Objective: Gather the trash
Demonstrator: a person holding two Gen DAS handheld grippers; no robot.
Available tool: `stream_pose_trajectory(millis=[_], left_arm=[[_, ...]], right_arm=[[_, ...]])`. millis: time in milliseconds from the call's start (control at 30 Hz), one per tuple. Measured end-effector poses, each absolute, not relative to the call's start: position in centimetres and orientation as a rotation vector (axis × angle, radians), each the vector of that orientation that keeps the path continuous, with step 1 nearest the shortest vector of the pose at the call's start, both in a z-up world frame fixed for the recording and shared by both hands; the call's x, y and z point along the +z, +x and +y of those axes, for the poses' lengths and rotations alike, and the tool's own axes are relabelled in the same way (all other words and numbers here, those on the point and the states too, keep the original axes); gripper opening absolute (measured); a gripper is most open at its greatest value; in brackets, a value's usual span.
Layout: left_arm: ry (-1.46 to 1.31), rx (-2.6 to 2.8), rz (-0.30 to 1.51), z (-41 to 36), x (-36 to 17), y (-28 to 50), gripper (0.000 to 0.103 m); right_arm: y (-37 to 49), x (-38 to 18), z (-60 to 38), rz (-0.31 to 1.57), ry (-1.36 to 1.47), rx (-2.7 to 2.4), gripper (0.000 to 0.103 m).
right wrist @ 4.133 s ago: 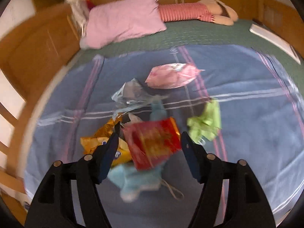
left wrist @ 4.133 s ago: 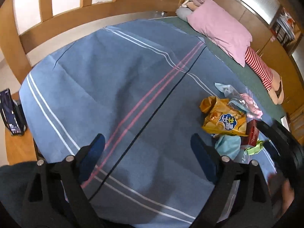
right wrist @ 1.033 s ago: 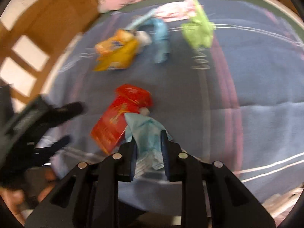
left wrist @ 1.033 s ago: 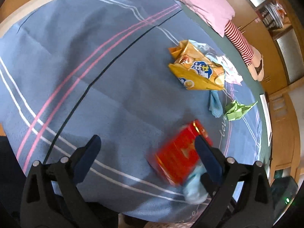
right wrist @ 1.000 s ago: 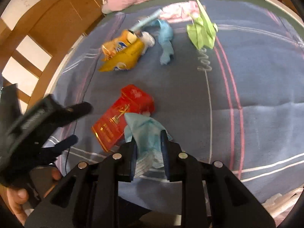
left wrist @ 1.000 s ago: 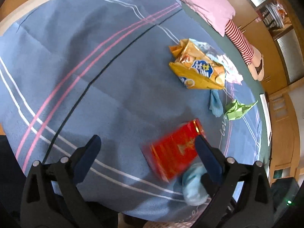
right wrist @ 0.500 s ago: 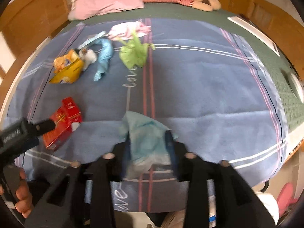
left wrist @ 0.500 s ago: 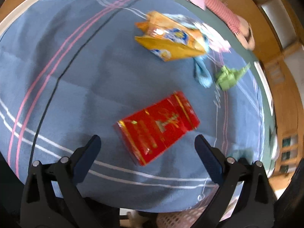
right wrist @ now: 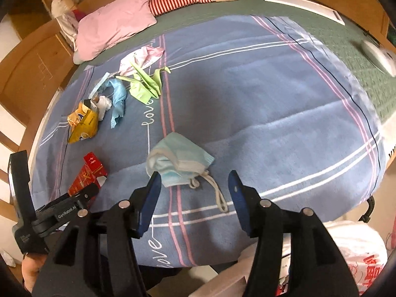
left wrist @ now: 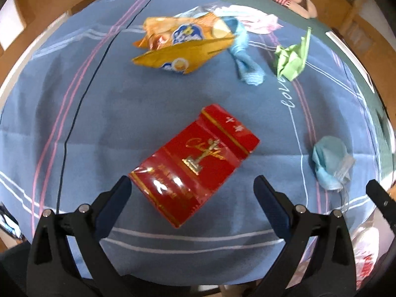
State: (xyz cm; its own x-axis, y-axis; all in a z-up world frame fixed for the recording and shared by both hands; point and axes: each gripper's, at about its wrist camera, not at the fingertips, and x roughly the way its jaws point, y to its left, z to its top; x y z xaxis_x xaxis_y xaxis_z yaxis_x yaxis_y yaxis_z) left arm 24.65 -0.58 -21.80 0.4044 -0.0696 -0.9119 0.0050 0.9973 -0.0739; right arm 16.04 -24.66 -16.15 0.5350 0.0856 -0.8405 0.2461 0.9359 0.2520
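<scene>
Across the bed we see a blue striped blanket (right wrist: 247,94) with a pink pillow (right wrist: 113,27) beyond its far edge. On this blanket lie, away from the pillow, a yellow crumpled snack bag (left wrist: 183,44), a green crumpled paper (left wrist: 292,57), then a red glossy flat box (left wrist: 195,163) and a pale blue face mask (right wrist: 178,163). Our left gripper (left wrist: 193,193) stands wide apart over the box, not touching it. Our right gripper (right wrist: 194,193) is opening, the mask lying free just ahead of its fingertips.
</scene>
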Motion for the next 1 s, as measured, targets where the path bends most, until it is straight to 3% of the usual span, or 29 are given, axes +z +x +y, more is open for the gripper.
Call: stream_pose_trajectory(millis=[100, 167, 233, 433, 500, 533, 600, 767, 800, 900, 933, 1000], left_arm=[[-0.049, -0.046, 1.142, -0.7, -21.8, 24.7, 0.098], [-0.065, -0.056, 1.155, -0.6, -22.0, 24.7, 0.093], [-0.095, -0.093, 1.165, -0.3, -21.8, 24.6, 0.077], [-0.198, -0.156, 1.243, 0.4, -22.2, 24.8, 0.069], [-0.188, -0.122, 1.206, 0.6, -21.8, 24.8, 0.075], [-0.177, -0.094, 1.184, 0.7, -21.5, 24.8, 0.087], [-0.165, -0.051, 1.165, 0.5, -21.4, 25.1, 0.096], [-0.046, -0.092, 1.225, -1.9, -22.8, 26.1, 0.096], [-0.016, -0.093, 1.218, -2.4, -22.9, 26.0, 0.093], [0.046, -0.119, 1.203, -3.0, -22.7, 25.6, 0.069], [0.040, -0.127, 1.213, -2.9, -22.9, 25.5, 0.069], [0.023, -0.113, 1.206, -2.3, -22.8, 25.3, 0.069]], right_arm=[[15.7, -16.2, -24.9, 1.009, 0.371, -0.101, 0.056], [15.6, -16.3, -25.0, 1.011, 0.374, -0.100, 0.056], [15.5, -16.3, -25.0, 1.010, 0.376, -0.100, 0.056], [15.7, -16.2, -25.3, 1.008, 0.381, -0.109, 0.056], [15.8, -16.4, -25.3, 1.014, 0.371, -0.114, 0.056], [15.9, -16.5, -25.2, 1.018, 0.366, -0.117, 0.056], [16.3, -16.8, -25.1, 1.024, 0.353, -0.124, 0.056], [18.3, -18.1, -24.3, 1.049, 0.311, -0.134, 0.056], [18.7, -18.3, -24.1, 1.052, 0.301, -0.134, 0.056], [20.1, -18.8, -23.1, 1.044, 0.252, -0.115, 0.058], [20.5, -18.8, -22.7, 1.038, 0.231, -0.117, 0.065], [21.1, -18.8, -22.0, 1.019, 0.195, -0.127, 0.068]])
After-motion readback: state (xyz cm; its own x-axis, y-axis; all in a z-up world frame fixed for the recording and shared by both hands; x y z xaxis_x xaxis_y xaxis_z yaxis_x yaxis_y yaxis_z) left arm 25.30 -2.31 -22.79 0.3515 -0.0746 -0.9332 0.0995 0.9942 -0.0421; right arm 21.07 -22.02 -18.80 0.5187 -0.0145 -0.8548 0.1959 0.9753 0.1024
